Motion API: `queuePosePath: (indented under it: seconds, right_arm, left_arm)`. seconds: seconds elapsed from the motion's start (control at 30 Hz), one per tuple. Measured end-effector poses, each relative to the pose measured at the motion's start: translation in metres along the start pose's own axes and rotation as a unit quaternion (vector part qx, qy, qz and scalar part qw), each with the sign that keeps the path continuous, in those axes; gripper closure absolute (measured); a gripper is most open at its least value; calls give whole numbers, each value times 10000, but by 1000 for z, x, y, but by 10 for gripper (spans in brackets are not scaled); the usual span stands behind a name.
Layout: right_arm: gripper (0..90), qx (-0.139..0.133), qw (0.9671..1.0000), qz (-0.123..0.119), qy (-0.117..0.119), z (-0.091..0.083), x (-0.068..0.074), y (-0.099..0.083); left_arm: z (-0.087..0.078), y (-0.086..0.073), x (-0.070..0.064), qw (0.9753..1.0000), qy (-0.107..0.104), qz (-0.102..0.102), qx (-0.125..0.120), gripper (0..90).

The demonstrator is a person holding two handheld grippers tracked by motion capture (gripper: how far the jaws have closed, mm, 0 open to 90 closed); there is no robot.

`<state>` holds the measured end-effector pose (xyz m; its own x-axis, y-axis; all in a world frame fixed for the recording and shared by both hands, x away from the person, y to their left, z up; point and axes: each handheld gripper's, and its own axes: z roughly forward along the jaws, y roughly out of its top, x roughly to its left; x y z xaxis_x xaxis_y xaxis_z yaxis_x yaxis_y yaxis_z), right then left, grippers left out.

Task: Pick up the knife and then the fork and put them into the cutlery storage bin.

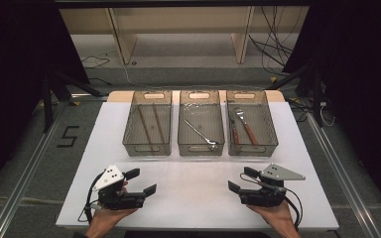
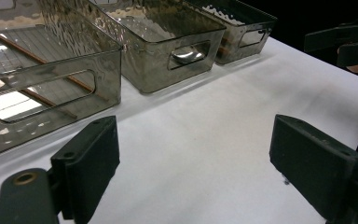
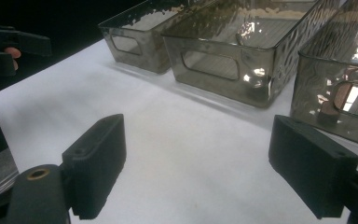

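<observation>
Three smoky clear bins stand side by side at the far half of the white table [image 1: 193,188]. The left bin [image 1: 148,123] holds two brown chopsticks [image 1: 151,124]. In the middle bin [image 1: 201,123] lies a metal spoon [image 1: 202,135]. The right bin [image 1: 251,123] holds wooden-handled utensils [image 1: 245,128], one a fork. My left gripper [image 1: 143,181] rests low at the near left, open and empty. My right gripper [image 1: 241,179] sits at the near right, also open and empty. Both face inward. The left gripper view shows the chopsticks [image 2: 32,70] through the bin wall.
Bare white tabletop lies between the grippers and the bins. A wooden shelf frame [image 1: 178,29] and loose cables [image 1: 273,44] are on the floor beyond the table. Dark curtains flank both sides.
</observation>
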<state>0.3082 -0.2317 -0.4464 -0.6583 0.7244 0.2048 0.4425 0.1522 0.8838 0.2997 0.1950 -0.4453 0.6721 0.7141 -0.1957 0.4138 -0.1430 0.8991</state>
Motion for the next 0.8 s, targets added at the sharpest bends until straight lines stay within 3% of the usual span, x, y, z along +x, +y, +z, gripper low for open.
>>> queuePosePath:
  seconds: [0.8]
  right_arm:
    - [197, -60, 9999, 14, -94, -5, -2, -3]
  left_arm:
    - [0, 0, 0, 10000, -22, 27, 17, 155]
